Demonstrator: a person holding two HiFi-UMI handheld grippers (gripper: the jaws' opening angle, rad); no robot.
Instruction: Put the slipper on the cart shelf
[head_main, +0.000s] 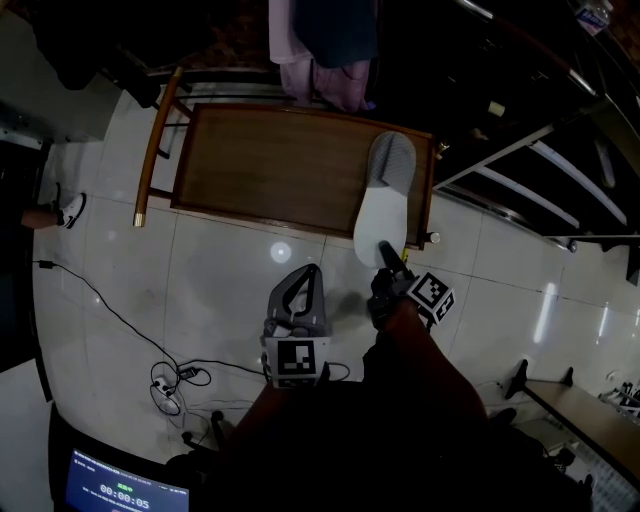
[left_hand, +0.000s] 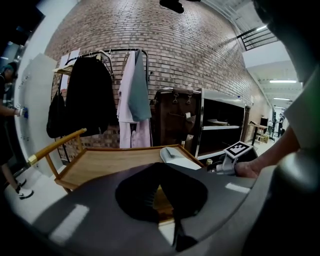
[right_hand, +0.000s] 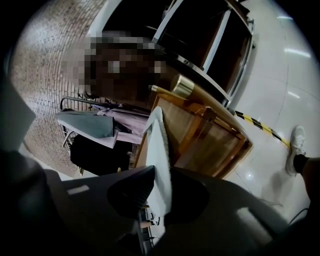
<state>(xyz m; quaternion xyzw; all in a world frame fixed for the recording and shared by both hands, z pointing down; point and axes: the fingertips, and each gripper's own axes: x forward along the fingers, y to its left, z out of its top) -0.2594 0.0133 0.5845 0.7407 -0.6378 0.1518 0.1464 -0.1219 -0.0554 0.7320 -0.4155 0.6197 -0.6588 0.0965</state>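
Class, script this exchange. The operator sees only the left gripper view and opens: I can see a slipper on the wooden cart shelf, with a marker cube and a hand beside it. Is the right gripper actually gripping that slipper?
Observer: Yes. In the right gripper view the right gripper has its jaws shut on the slipper, at the edge of its sole.
Operator: Is the whole slipper on the shelf?
Observer: No. The head view shows its toe end on the cart shelf and its heel end sticking out over the near rim.
Operator: And my left gripper?
Observer: From above, the left gripper hangs over the floor tiles, short of the cart shelf, touching nothing.
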